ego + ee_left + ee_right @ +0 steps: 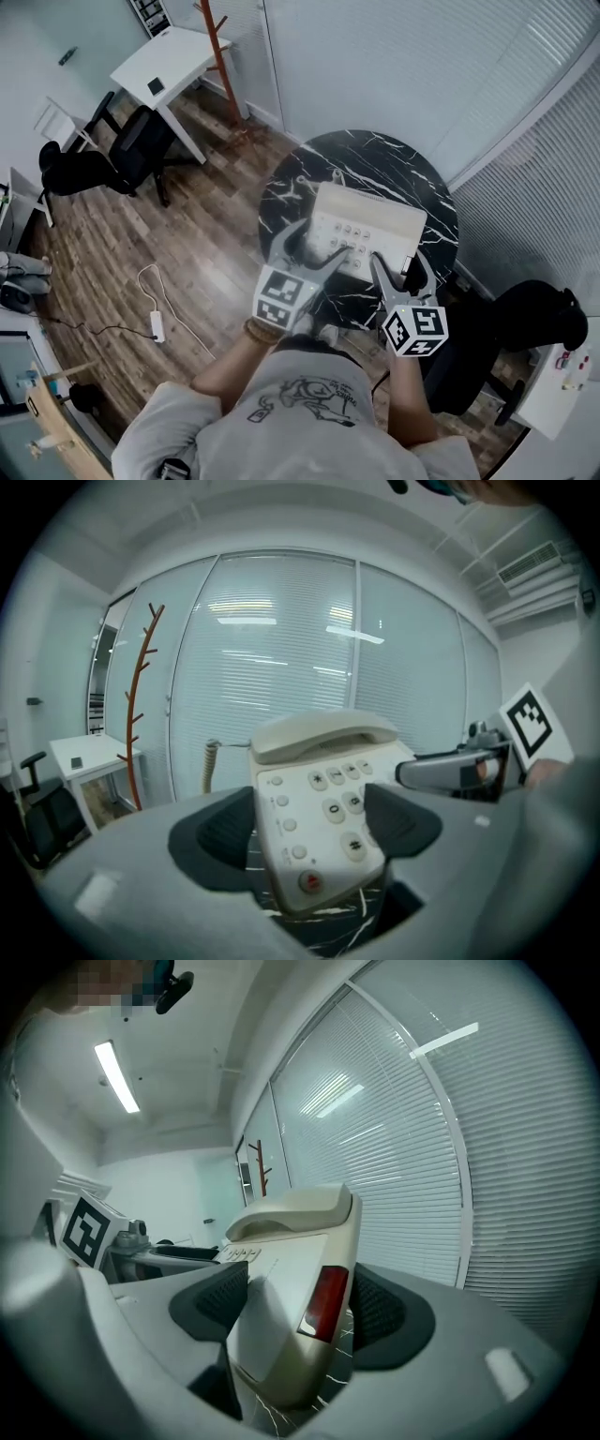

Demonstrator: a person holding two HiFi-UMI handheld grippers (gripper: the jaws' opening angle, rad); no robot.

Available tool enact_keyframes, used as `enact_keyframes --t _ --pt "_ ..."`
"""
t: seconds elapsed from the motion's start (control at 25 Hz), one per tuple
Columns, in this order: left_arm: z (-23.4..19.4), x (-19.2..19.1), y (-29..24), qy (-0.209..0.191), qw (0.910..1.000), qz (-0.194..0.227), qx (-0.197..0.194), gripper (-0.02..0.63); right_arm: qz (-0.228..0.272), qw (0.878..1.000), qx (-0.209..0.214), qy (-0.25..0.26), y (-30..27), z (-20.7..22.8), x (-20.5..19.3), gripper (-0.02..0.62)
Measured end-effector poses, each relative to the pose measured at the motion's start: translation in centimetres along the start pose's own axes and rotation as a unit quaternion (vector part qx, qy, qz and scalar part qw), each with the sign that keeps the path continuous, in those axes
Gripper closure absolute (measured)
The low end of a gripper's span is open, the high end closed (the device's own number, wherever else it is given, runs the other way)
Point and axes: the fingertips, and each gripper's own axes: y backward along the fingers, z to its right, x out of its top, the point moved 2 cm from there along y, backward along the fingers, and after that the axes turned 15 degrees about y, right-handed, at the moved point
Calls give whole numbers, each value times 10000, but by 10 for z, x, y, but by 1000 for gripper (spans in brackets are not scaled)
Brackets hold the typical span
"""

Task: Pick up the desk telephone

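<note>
Nearest, the left gripper [314, 248] and the right gripper [401, 272] each clamp a front corner of the desk telephone [370, 220] (handset on its cradle). It sits over the round black marble table [375, 155], inside the rim. Open wood floor [187, 253] lies left, with a white desk [173, 61] and blinds [403, 56] beyond.

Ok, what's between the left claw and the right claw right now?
Only the phone. Its near keypad edge spans the gap from the left claw to the right claw, and both are clamped on it. The head view shows this.
</note>
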Motion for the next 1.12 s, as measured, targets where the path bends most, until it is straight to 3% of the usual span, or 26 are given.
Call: enact_keyframes --t 0.56,1.12 --pt "28 53 14 -143 9991 355 -156 238 421 9985 -256 236 21 7 61 265" --pt "26 56 6 -141 9991 328 -220 238 443 9980 -359 263 17 12 61 265"
